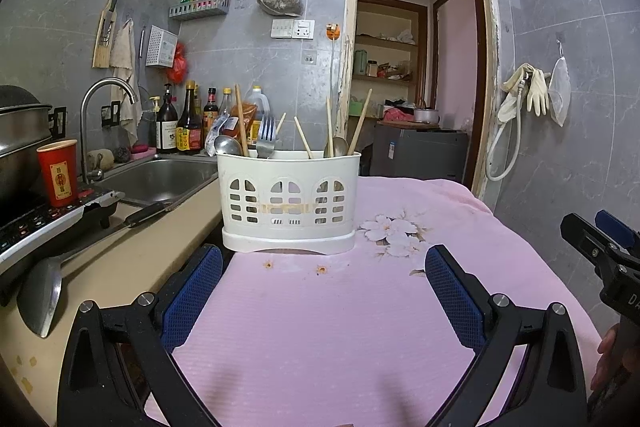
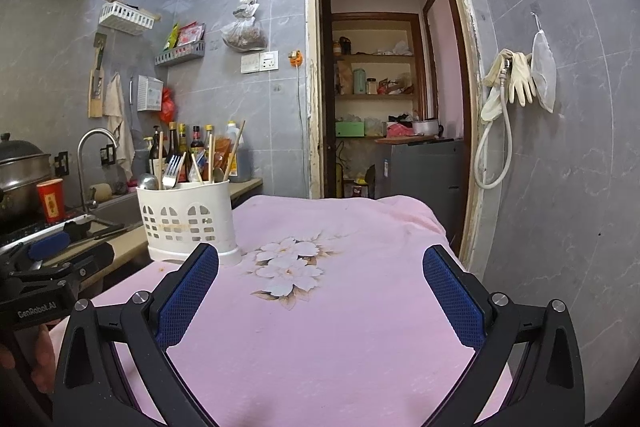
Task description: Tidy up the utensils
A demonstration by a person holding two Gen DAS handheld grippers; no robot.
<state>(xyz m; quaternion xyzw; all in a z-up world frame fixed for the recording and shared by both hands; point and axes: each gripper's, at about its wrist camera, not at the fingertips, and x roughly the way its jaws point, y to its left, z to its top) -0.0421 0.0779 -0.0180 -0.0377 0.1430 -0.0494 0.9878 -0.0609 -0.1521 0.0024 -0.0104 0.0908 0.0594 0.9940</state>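
Note:
A white plastic utensil caddy (image 1: 289, 202) stands on the pink cloth (image 1: 320, 327); it also shows in the right wrist view (image 2: 188, 221). It holds a fork (image 1: 266, 137), spoons (image 1: 227, 145) and several wooden chopsticks (image 1: 360, 123). My left gripper (image 1: 324, 263) is open and empty, just in front of the caddy. My right gripper (image 2: 320, 263) is open and empty, to the right of the caddy, over the flower print (image 2: 290, 267). The right gripper also shows at the right edge of the left wrist view (image 1: 600, 247).
A beige counter (image 1: 132, 259) lies left with a steel sink (image 1: 160, 179), faucet (image 1: 104, 95), red cup (image 1: 58, 173), stove, pot and a metal spatula (image 1: 40, 295). Sauce bottles (image 1: 188, 127) stand behind. A doorway (image 1: 416, 67) is behind the table; a tiled wall is at right.

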